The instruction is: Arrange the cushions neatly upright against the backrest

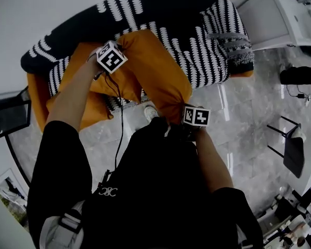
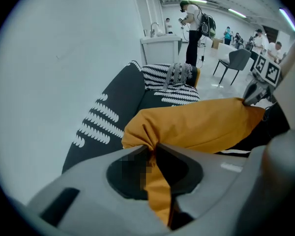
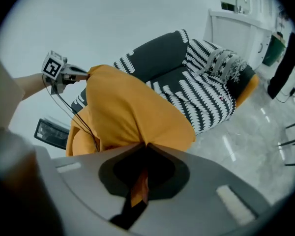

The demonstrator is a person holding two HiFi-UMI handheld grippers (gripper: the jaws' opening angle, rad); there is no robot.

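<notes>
An orange cushion (image 1: 155, 71) hangs between my two grippers in front of the sofa (image 1: 212, 45), which has a black-and-white patterned cover. My left gripper (image 2: 152, 149) is shut on a bunched corner of the cushion (image 2: 201, 124); in the head view this gripper (image 1: 116, 50) is up near the dark backrest (image 1: 145, 7). My right gripper (image 3: 143, 149) is shut on the opposite corner of the cushion (image 3: 128, 112), low at the sofa's front edge (image 1: 182, 119). More orange fabric (image 1: 96, 110) lies on the seat below the cushion.
A white cabinet (image 1: 269, 14) stands right of the sofa. A black chair (image 1: 293, 149) is on the marble floor at the right, and a dark framed panel (image 1: 8, 115) at the left. Several people stand in the far room (image 2: 194, 23).
</notes>
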